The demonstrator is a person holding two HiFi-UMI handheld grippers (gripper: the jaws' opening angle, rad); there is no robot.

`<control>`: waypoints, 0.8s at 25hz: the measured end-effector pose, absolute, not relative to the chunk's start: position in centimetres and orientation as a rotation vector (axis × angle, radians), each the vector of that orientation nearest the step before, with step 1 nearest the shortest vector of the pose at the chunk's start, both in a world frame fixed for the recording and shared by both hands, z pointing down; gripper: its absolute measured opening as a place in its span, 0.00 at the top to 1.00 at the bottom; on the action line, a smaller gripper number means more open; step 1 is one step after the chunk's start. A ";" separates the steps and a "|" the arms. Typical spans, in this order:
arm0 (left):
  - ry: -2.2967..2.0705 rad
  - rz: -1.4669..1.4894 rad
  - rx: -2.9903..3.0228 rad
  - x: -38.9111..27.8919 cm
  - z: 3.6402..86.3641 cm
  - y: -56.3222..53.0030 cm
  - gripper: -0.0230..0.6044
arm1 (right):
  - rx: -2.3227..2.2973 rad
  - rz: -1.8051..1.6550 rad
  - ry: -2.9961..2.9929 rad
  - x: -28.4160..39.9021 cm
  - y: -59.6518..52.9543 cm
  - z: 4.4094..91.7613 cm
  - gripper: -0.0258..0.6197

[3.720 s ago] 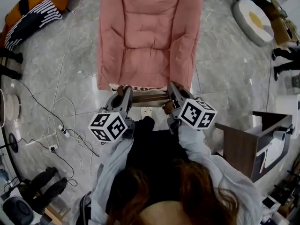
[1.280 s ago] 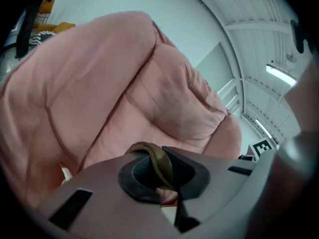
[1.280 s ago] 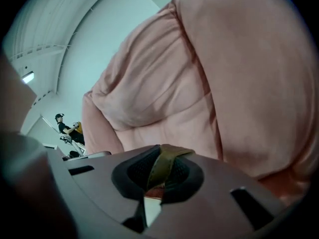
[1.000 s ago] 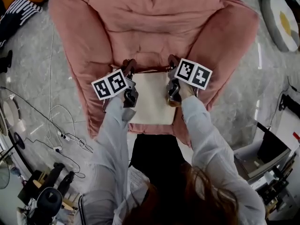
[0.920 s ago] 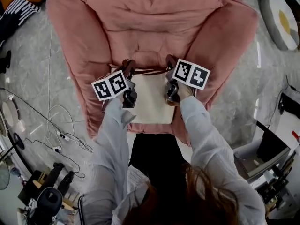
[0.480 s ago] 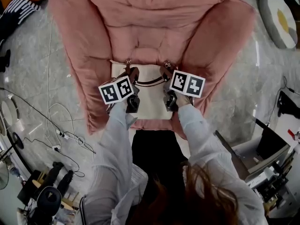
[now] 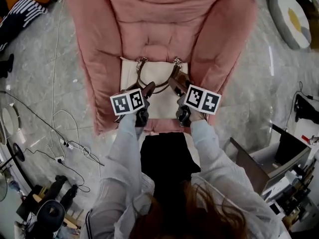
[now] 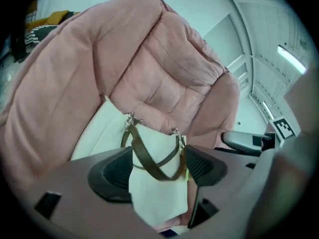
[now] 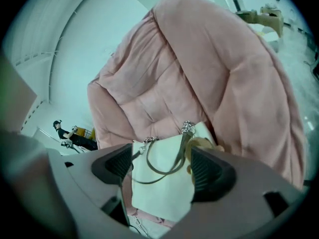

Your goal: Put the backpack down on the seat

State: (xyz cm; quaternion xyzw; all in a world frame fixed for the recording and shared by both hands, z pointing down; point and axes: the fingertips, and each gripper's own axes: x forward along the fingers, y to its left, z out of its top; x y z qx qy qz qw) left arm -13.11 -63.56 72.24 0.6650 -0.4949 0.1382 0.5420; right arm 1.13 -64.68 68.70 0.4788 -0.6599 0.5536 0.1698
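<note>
The backpack, a cream bag (image 7: 155, 99) with brown straps (image 7: 142, 69), lies flat on the seat of the pink armchair (image 7: 159, 19). Both grippers hover over its near end. My left gripper (image 7: 148, 89) is opening, and in the left gripper view the straps (image 8: 147, 158) loop loosely between its pads (image 8: 115, 172) without being pressed. My right gripper (image 7: 173, 82) is opening too, and in the right gripper view the bag (image 9: 162, 195) and its straps (image 9: 167, 169) show in the gap between the spread pads (image 9: 208, 172).
The armchair's padded arms (image 7: 99, 68) flank the bag closely on both sides. Cables (image 7: 67, 138) trail over the grey floor at left. A round white and yellow cushion (image 7: 290, 14) lies at the upper right, and brown furniture (image 7: 256, 158) stands at the right.
Both grippers let go of the straps, their jaws spreading, and drew back toward the person. The bag now rests on the seat with its straps slack.
</note>
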 end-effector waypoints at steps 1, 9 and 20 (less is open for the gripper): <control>-1.181 0.336 1.583 -13.3 71.8 -62.7 0.42 | 1.368 1.576 -1.893 1.2 -63.9 68.1 0.35; -1.204 0.234 1.732 -14.3 64.9 -56.5 0.42 | 1.455 1.555 -2.074 1.1 -57.6 62.7 0.33; -1.207 0.120 2.126 -13.2 51.5 -49.0 0.51 | 1.485 1.234 -2.419 1.0 -49.3 50.6 0.64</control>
